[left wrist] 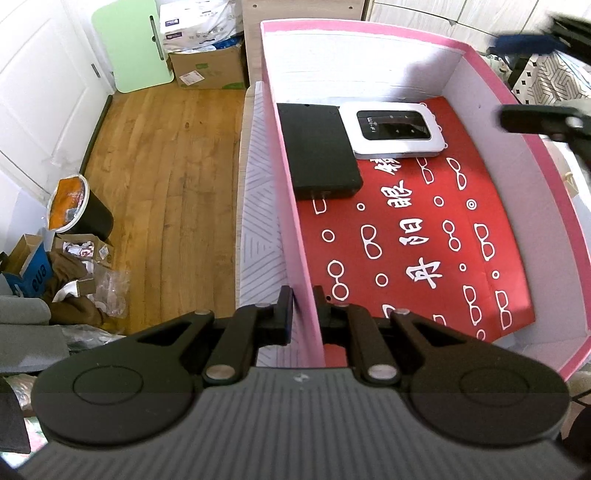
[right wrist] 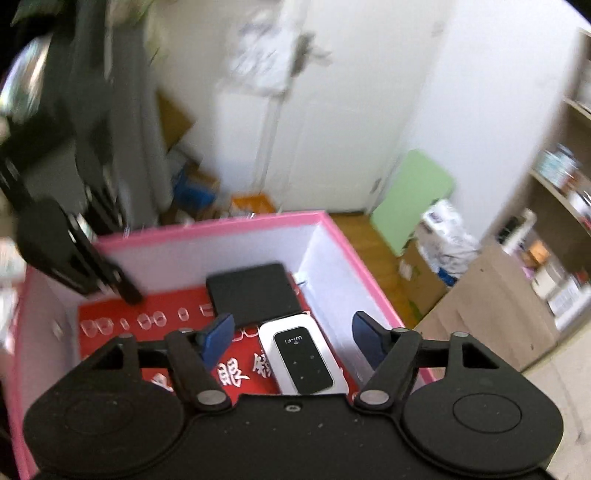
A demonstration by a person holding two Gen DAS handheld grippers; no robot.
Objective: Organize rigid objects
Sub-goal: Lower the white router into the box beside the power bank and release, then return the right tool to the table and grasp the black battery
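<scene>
A pink-rimmed box (left wrist: 369, 31) (right wrist: 221, 221) has white walls and a red printed sheet (left wrist: 406, 240) on its floor. In its far corner lie a flat black case (left wrist: 317, 147) (right wrist: 255, 291) and, beside it, a white Wi-Fi device (left wrist: 393, 129) (right wrist: 303, 362). My left gripper (left wrist: 303, 295) is shut on the box's left wall, one finger on each side of it. My right gripper (right wrist: 291, 321), with blue pads, hovers open above the Wi-Fi device with nothing between its fingers. It shows blurred at the top right of the left wrist view.
The box rests on a grey-patterned surface (left wrist: 258, 221) beside a wooden floor (left wrist: 166, 166). On the floor stand a black bin with an orange bag (left wrist: 79, 210), a cardboard box (left wrist: 207, 68) and a green board (left wrist: 133, 44). Shelves (right wrist: 561, 177) stand to the right.
</scene>
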